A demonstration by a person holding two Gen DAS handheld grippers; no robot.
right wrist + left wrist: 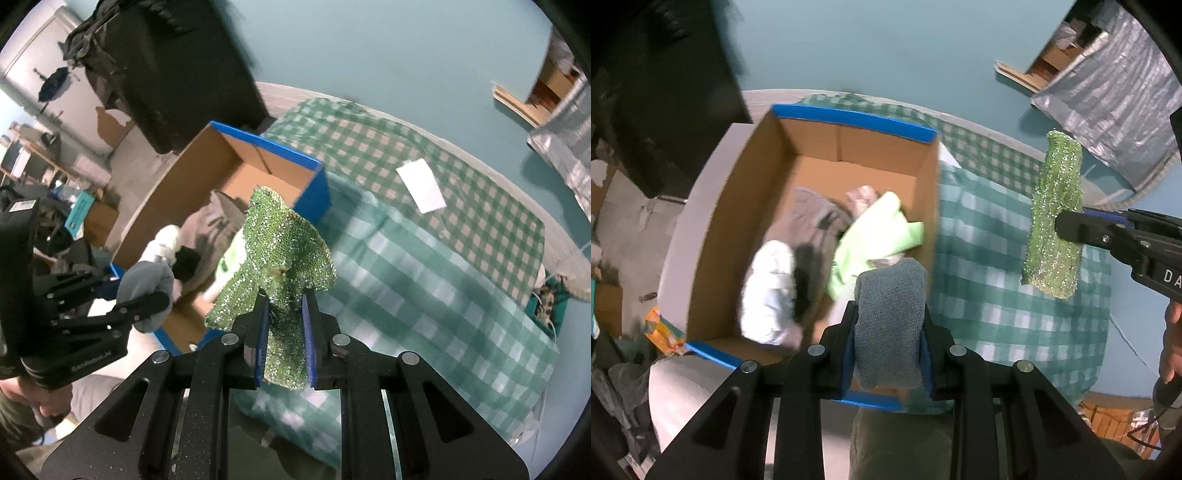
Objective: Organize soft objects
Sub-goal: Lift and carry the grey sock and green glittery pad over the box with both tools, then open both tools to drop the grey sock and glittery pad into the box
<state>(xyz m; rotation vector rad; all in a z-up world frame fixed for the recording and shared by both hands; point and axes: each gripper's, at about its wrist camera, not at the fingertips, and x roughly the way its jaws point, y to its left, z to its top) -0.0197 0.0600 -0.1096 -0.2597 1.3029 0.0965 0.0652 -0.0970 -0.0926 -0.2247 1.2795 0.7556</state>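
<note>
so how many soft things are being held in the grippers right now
2: a grey knitted cloth in the left gripper over the cardboard box, and a sparkly green cloth in the right gripper.

- A green checked blanket [424,258] covers the bed [476,164].
- A white paper [421,186] lies flat on the blanket near the bed's far edge.
- A silver foil sheet [1115,96] drapes over something on the teal floor [886,44], well apart from the bed.

left tongs [888,325]: pointing steeply down, clamped | right tongs [284,325]: steeply down, clamped
</note>
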